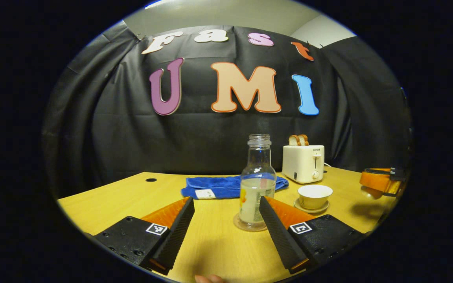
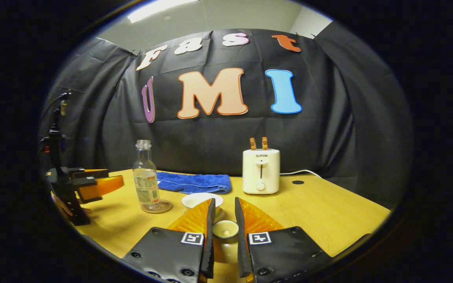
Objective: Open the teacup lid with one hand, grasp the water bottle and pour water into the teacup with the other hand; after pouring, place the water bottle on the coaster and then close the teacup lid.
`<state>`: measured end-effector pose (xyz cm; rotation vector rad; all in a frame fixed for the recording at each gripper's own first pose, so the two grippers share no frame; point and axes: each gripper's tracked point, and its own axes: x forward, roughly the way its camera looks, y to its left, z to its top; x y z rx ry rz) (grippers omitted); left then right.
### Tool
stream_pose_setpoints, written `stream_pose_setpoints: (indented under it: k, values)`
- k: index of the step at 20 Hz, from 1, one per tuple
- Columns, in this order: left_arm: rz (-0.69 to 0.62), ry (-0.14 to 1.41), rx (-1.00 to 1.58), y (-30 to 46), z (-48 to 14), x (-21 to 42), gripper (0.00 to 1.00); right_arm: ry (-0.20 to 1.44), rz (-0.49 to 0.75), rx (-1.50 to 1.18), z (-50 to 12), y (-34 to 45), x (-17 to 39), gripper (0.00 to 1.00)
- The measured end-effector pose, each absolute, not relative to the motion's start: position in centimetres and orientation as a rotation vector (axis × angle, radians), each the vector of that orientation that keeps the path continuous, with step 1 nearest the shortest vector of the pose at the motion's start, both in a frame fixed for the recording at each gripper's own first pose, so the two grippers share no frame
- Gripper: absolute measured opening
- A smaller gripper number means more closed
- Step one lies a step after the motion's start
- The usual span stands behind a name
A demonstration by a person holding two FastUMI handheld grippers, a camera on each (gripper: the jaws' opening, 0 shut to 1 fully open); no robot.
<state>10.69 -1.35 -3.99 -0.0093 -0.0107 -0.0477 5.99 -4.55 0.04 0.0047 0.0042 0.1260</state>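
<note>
The water bottle point(image 1: 257, 181) is clear and glossy, probably glass. The table point(image 1: 218, 239) looks like smooth matt wood. The towel point(image 1: 226, 186) is fuzzy cloth, the toaster point(image 1: 303, 163) smooth plastic.

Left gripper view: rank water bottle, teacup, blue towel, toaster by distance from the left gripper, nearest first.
From the left gripper:
1. water bottle, standing on its coaster just ahead, between the open fingers.
2. teacup, lid off, ahead to the right.
3. blue towel, behind the bottle, centre.
4. toaster, far right, by the wall.
</note>
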Motion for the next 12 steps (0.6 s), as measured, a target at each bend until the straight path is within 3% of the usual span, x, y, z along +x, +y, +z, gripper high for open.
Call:
stream_pose_setpoints:
  k: [12]
  values:
    - [-0.035, -0.003, -0.007, 0.2, -4.0, 8.3, 0.95, 0.018, 0.19, 0.008, -0.5, 1.0, 17.1, 0.27]
